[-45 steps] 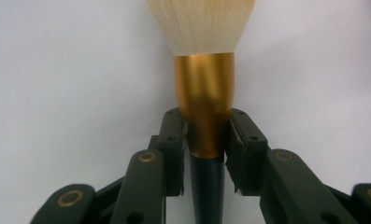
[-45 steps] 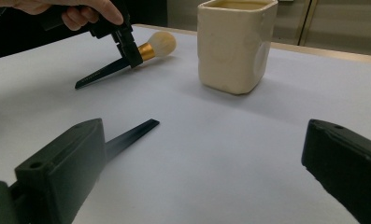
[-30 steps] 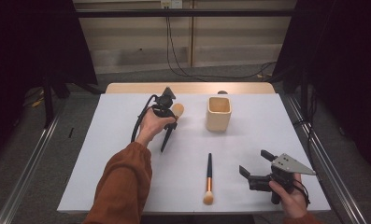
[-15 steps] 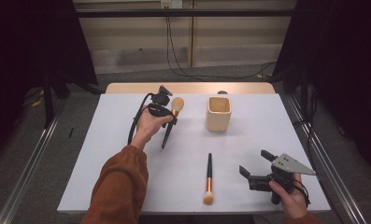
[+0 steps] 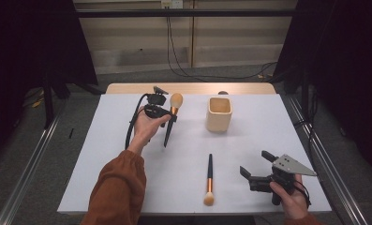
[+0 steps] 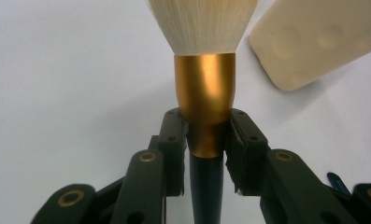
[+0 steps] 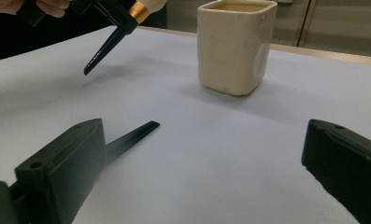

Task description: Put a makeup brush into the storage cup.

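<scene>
The left gripper (image 5: 167,111), upper left of centre, clamps one brush (image 5: 172,115) lifted off the surface; the cup (image 5: 219,114) stands empty. A second brush (image 5: 209,180) lies untouched beside the wide-open, empty right gripper (image 5: 257,168).

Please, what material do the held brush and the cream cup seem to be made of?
Brush: the collar looks like metal with a satin gold sheen; the handle is dark and smooth, maybe plastic or painted wood; the bristles are pale and fine. Cup: probably glazed ceramic, with thick, softly uneven cream walls.
</scene>
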The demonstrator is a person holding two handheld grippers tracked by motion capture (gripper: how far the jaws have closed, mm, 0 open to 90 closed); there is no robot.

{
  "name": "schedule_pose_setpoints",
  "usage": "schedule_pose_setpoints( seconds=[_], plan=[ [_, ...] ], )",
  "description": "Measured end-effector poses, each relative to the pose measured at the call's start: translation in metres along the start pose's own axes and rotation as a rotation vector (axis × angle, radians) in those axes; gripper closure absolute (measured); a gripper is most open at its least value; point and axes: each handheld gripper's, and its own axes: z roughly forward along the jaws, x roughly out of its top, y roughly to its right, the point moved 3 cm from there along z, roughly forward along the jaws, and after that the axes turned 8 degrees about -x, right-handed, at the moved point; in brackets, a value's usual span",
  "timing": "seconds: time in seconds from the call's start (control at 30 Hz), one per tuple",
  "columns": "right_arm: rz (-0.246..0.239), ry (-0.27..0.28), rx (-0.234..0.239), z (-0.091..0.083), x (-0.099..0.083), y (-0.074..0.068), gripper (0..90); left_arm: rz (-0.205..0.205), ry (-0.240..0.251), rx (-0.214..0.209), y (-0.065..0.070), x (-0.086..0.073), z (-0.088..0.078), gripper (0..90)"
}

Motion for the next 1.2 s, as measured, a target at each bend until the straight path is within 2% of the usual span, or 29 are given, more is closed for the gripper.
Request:
schedule_pose_setpoints(
  seconds=[0.2, 0.47, 0.57, 0.77, 1.03, 1.2],
  plan=[
    [0.000, 0.001, 0.001, 0.000, 0.000, 0.000, 0.0, 0.024, 0.068, -0.007, 0.000, -0.003, -0.005, 69.6],
    [0.001, 0.001, 0.002, 0.000, 0.000, 0.000, 0.0, 0.096, 0.168, -0.023, 0.003, -0.004, -0.012, 69.6],
    [0.002, 0.001, 0.003, 0.000, 0.000, 0.000, 0.0, 0.121, 0.226, -0.030, 0.004, -0.005, -0.014, 69.6],
    [0.001, 0.003, 0.006, 0.001, 0.000, -0.001, 0.1, 0.165, 0.307, -0.044, 0.007, -0.006, -0.018, 69.5],
    [-0.002, 0.006, 0.007, 0.001, 0.000, -0.001, 0.0, 0.221, 0.382, -0.065, 0.011, -0.010, -0.022, 69.5],
    [-0.002, 0.007, 0.009, 0.001, 0.000, -0.001, 0.1, 0.236, 0.420, -0.077, 0.013, -0.013, -0.024, 69.5]
  ],
)
